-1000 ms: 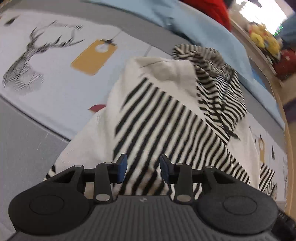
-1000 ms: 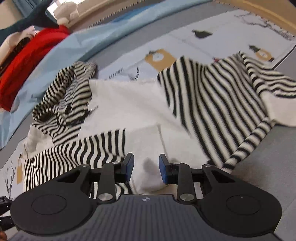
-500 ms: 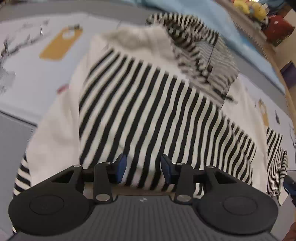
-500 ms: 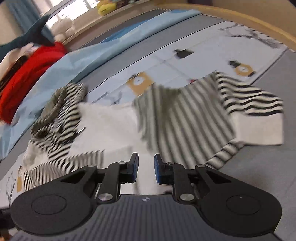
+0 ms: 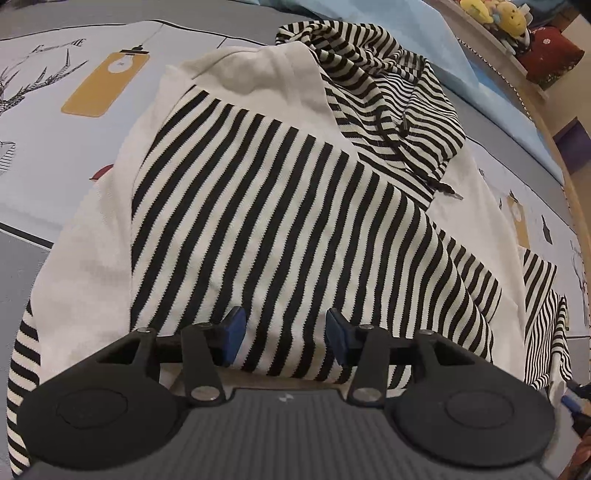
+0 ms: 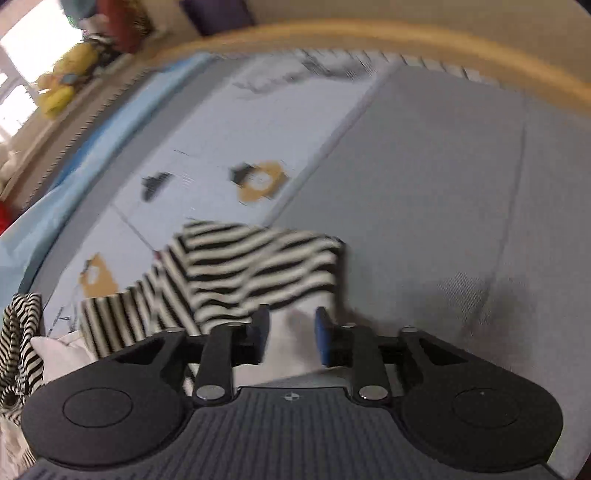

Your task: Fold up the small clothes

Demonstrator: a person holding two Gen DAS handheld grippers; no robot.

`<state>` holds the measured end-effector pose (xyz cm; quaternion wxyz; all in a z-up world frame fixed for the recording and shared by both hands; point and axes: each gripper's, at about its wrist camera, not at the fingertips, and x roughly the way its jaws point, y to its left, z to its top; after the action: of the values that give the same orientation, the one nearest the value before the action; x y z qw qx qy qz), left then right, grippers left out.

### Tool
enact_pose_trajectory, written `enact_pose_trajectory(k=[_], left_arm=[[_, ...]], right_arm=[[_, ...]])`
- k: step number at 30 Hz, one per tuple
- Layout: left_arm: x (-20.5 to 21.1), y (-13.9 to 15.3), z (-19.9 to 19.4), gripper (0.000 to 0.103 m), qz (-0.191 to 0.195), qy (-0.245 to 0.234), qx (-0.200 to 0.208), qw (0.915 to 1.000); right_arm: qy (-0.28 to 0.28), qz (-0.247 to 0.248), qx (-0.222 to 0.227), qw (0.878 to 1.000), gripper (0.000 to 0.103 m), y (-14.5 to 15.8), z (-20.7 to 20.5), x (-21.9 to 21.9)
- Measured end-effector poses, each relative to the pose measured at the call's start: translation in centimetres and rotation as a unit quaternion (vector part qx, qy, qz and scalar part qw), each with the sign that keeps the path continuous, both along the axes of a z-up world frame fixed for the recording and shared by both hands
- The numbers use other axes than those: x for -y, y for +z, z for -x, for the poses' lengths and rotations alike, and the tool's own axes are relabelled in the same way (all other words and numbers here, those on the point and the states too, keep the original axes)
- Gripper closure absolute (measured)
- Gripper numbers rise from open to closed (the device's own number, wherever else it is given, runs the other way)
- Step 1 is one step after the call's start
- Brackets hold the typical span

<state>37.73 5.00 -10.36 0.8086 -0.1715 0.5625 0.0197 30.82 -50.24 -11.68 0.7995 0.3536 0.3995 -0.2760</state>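
A small white hoodie (image 5: 280, 206) with black stripes lies flat on the bed, its striped hood (image 5: 388, 96) bunched at the far right. My left gripper (image 5: 284, 334) hovers over the hoodie's near hem, jaws opening, striped cloth below the gap and the blue pads (image 5: 232, 328) not pressing on it. In the blurred right wrist view, one striped sleeve (image 6: 251, 266) stretches out over the sheet. My right gripper (image 6: 291, 332) is at that sleeve's white cuff (image 6: 288, 358), jaws opening, with the cuff between the pads.
The bed sheet (image 5: 55, 155) is pale blue with printed deer and yellow tags, and plain grey (image 6: 443, 184) to the right. A light-blue blanket (image 5: 480, 74) lies behind the hoodie. A wooden bed rim (image 6: 406, 35) curves beyond, with stuffed toys (image 5: 495, 14) on a ledge.
My right gripper swung far to the right along the sleeve to its white cuff, narrowing and then widening. The left gripper shifted a little over the striped front and spread wider.
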Motion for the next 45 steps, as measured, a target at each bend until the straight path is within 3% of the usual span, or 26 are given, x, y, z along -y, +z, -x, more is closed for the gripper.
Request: enact_pose_trajectory(k=[6, 14, 15, 16, 17, 19, 26, 29, 32, 36, 39, 41, 42, 45], left_arm=[[0.3, -0.1, -0.1, 0.051, 0.002, -0.005, 0.000, 1.0000], [0.2, -0.1, -0.1, 0.051, 0.005, -0.004, -0.001, 1.0000], [0.2, -0.1, -0.1, 0.051, 0.006, -0.003, -0.001, 1.0000], [0.2, -0.1, -0.1, 0.051, 0.007, -0.003, -0.001, 1.0000], [0.2, 0.0, -0.1, 0.051, 0.007, -0.002, -0.001, 1.0000], [0.1, 0.1, 0.0, 0.051, 0.006, -0.002, 0.000, 1.0000], [-0.4, 0.6, 0.0, 0.051, 0.001, 0.005, 0.009, 0.9999], [-0.6, 1.1, 0.1, 0.051, 0.005, 0.011, 0.018, 0.9998], [-0.9, 1.7, 0.2, 0.051, 0.016, 0.019, 0.035, 0.9991], [-1.7, 2.8, 0.4, 0.051, 0.023, 0.041, 0.061, 0.9970], [-2.5, 3.2, 0.4, 0.051, 0.037, 0.051, 0.072, 0.9954], [-2.9, 3.1, 0.3, 0.051, 0.055, 0.054, 0.071, 0.9945], [-3.1, 3.0, 0.2, 0.051, 0.065, 0.054, 0.067, 0.9942], [-3.5, 2.0, 0.1, 0.051, 0.094, 0.062, 0.040, 0.9929]], right_arm=[[-0.025, -0.022, -0.017, 0.999, 0.070, -1.9, 0.8, 1.4], [-0.008, -0.018, -0.016, 1.000, 0.071, -2.3, 0.2, 1.1], [-0.005, -0.014, -0.018, 1.000, 0.073, -2.2, 0.1, 0.9], [-0.001, -0.011, -0.018, 1.000, 0.086, -2.2, 0.0, 0.9], [0.002, -0.009, -0.017, 1.000, 0.092, -2.1, -0.1, 0.7], [0.004, -0.007, -0.013, 1.000, 0.096, -1.7, -0.2, 0.4], [0.012, -0.064, 0.089, 0.994, 0.097, 2.6, 0.2, -3.0], [0.032, -0.131, 0.145, 0.980, 0.097, 3.9, 0.2, -6.3], [0.055, -0.224, 0.185, 0.955, 0.097, 3.7, -0.2, -10.9], [0.093, -0.365, 0.217, 0.900, 0.097, 2.0, -1.3, -18.7], [0.141, -0.424, 0.195, 0.873, 0.097, 0.7, -2.3, -24.2], [0.170, -0.443, 0.153, 0.867, 0.097, -0.6, -2.7, -27.0], [0.178, -0.440, 0.130, 0.870, 0.097, -1.1, -2.7, -27.9], [0.225, -0.381, 0.001, 0.896, 0.093, -2.9, -3.0, -29.7]])
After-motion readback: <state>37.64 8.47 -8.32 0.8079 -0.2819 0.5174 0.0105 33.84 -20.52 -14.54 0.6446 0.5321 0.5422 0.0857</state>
